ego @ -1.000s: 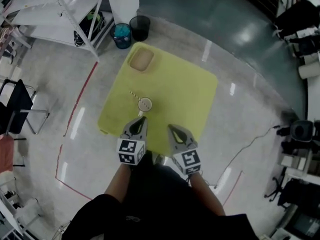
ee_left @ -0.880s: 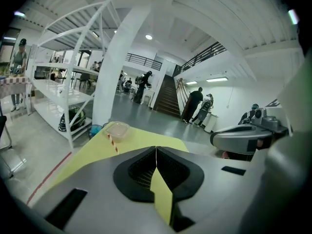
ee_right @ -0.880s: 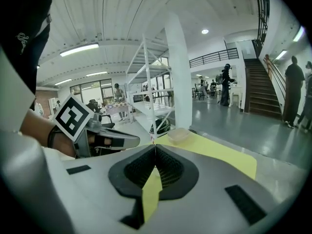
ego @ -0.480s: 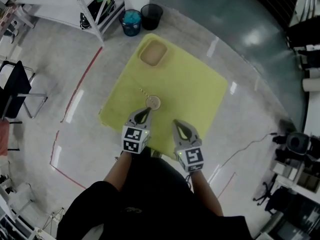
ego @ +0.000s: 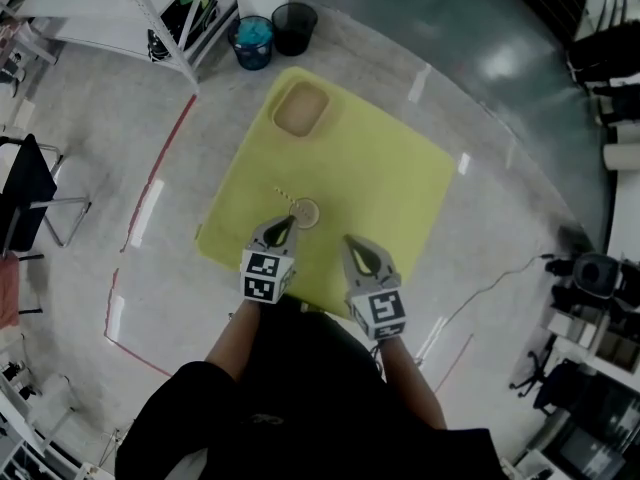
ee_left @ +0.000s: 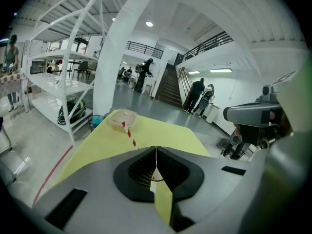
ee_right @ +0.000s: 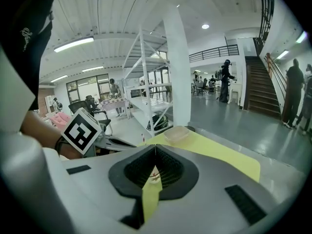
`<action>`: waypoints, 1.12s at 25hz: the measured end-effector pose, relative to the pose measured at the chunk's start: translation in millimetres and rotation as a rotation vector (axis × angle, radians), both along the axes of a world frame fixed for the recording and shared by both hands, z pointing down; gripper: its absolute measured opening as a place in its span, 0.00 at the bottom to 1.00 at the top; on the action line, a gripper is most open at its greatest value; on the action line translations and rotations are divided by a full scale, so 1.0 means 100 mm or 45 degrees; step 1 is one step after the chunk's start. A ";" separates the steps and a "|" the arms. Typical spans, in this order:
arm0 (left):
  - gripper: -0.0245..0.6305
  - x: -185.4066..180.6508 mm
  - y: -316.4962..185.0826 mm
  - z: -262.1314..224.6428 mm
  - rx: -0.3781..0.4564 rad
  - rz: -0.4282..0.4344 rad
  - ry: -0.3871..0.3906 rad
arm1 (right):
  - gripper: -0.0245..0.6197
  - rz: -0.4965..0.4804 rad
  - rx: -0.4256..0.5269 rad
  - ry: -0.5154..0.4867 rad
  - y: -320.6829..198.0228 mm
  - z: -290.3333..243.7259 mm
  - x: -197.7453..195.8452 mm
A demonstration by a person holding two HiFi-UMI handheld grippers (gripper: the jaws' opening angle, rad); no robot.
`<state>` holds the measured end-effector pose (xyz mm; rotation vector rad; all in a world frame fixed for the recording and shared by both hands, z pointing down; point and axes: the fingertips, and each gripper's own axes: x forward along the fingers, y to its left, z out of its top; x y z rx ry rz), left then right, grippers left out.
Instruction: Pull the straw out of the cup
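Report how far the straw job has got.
Done: nothing yet; the straw sits in the cup on the yellow table. In hand: the left gripper and right gripper, both shut and empty, hover near the cup. Left: open on the straw, grip it, pull it out.

so the yellow table (ego: 385, 183) just has a cup (ego: 306, 212) sitting right off the tip of the left gripper (ego: 283, 225), striped straw (ego: 285, 197) leaning out of it to the left, and a clear tub (ego: 301, 111) well beyond that gripper, near the far corner
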<state>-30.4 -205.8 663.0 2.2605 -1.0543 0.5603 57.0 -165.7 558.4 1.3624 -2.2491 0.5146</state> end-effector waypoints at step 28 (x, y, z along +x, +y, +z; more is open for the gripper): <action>0.21 0.04 -0.29 0.47 -0.235 -0.025 0.188 | 0.06 0.144 -0.063 -0.004 -0.15 0.22 0.20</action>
